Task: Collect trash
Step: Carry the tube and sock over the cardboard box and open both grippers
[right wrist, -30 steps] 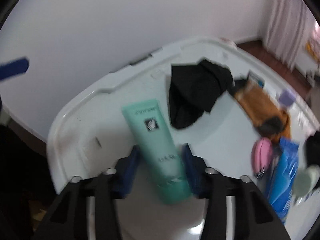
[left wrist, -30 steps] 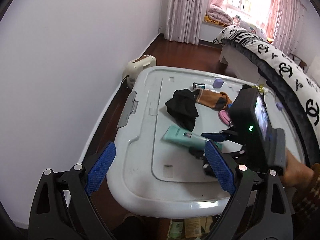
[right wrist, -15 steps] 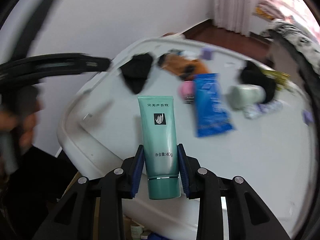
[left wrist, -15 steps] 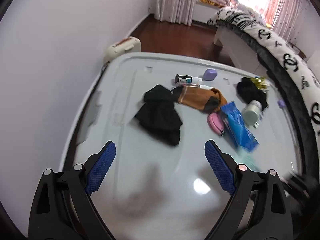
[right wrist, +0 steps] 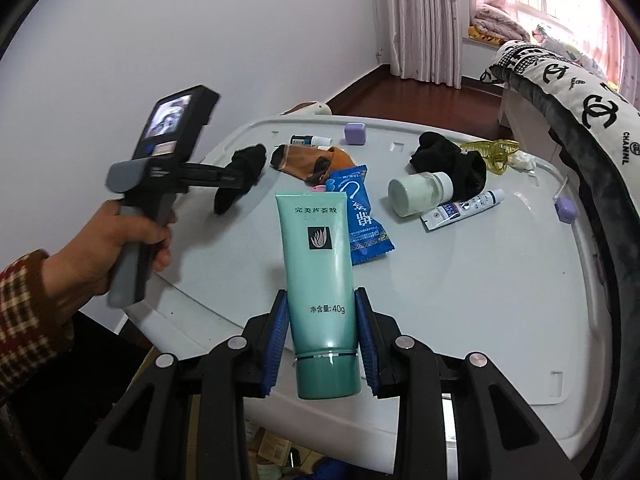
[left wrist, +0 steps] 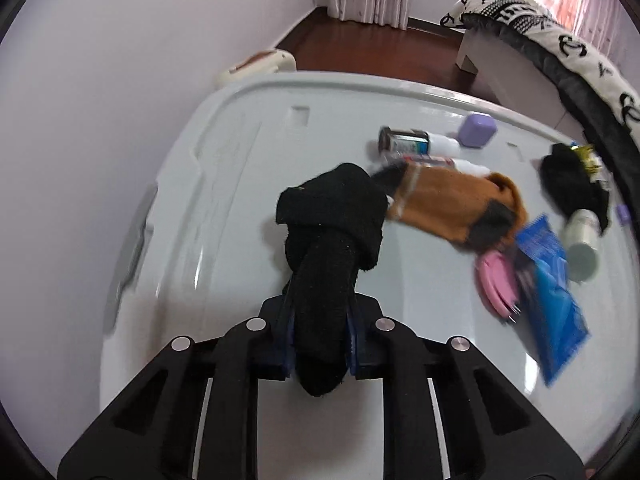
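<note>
L gripper point(left wrist: 320, 332) is clamped on a black sock point(left wrist: 332, 240), blue pads pinching its lower end; the rest of the sock bunches up ahead of the jaws, over the near-left part of the white bin lid point(left wrist: 240, 128). From the R wrist view the same gripper point(right wrist: 240, 178) is seen side-on, held by the left hand point(right wrist: 108, 248), sock point(right wrist: 240, 180) hanging off it by the lid's left edge.

R gripper point(right wrist: 322, 340) is closed on a teal tube point(right wrist: 316, 272), cap end toward the camera, crimped end pointing out over the lid's near edge.

On the lid, mid area: brown sock point(left wrist: 448, 204) just beside the black one; blue wrapper point(right wrist: 360, 216) w/ a pink item point(left wrist: 496, 280) touching its left side. Toward the far edge: small dark bottle point(left wrist: 404, 142) and lilac cube point(right wrist: 355, 133). Right side: second black sock point(right wrist: 448, 160), pale green jar point(right wrist: 420, 194) lying on its side against it, white tube point(right wrist: 464, 208) just below the jar, yellow hair claw point(right wrist: 492, 152) near the far-right corner, another lilac cube point(right wrist: 566, 208) by the right edge.

Bed w/ logo blanket point(right wrist: 580, 92) runs along the lid's right side.
</note>
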The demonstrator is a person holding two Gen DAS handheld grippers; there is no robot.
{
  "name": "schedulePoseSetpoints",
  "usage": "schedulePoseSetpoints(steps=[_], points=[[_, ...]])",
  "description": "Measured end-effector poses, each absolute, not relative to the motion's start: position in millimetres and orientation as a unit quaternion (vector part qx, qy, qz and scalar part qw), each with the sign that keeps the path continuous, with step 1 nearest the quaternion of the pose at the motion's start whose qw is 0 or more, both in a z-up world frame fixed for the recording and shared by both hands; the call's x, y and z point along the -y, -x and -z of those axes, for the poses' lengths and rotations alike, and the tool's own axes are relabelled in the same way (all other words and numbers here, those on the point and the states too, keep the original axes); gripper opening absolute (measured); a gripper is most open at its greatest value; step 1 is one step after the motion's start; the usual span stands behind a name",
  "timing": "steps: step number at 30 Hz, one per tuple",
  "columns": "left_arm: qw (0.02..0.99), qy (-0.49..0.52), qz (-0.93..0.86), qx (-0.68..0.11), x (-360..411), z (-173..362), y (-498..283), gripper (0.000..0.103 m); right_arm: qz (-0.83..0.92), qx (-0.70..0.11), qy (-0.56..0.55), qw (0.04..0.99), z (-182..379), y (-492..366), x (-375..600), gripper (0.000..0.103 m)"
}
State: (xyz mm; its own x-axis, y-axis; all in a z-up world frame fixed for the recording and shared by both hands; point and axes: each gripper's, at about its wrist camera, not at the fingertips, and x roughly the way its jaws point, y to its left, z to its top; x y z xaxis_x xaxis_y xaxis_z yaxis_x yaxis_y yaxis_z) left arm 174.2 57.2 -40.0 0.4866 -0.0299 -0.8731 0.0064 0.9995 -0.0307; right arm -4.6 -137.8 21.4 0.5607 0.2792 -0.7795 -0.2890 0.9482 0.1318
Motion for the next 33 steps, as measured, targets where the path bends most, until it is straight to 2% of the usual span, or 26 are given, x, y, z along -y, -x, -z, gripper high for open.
schedulePoseSetpoints(steps=[8,12,20,21,22,23,24,28,29,33], points=[[0.877,-0.016,0.068,-0.475,-42,2,-64,0.017,-0.168,-0.437,0.023,0.883,-29,28,125,0.033],[0.873,-0.038,0.116,-0.472,-34,-10,0,0.017,-0.167,-0.465,0.004,0.870,-20,72,125,0.033],[0.802,-0.061,0.200,-0.560,-12,39,97,0.019,-0.163,-0.569,0.012,0.806,35,155,112,0.033],[0.794,-0.065,0.201,-0.570,-9,45,102,0.021,-0.163,-0.577,0.014,0.800,38,158,110,0.034],[0.785,-0.067,0.201,-0.582,-4,52,109,0.030,-0.159,-0.585,0.015,0.795,43,161,108,0.041],[0.778,-0.066,0.204,-0.591,0,55,112,0.035,-0.157,-0.595,0.011,0.788,46,162,108,0.059],[0.775,-0.065,0.206,-0.593,3,54,113,0.044,-0.154,-0.599,0.007,0.786,47,161,109,0.066],[0.822,-0.071,0.193,-0.531,2,23,113,0.067,-0.128,-0.582,-0.012,0.803,39,156,121,0.070],[0.832,-0.070,0.188,-0.516,1,15,111,0.068,-0.117,-0.576,-0.021,0.809,35,153,127,0.074],[0.859,-0.064,0.168,-0.479,-4,-11,84,0.070,-0.094,-0.549,-0.008,0.831,17,134,138,0.075]])
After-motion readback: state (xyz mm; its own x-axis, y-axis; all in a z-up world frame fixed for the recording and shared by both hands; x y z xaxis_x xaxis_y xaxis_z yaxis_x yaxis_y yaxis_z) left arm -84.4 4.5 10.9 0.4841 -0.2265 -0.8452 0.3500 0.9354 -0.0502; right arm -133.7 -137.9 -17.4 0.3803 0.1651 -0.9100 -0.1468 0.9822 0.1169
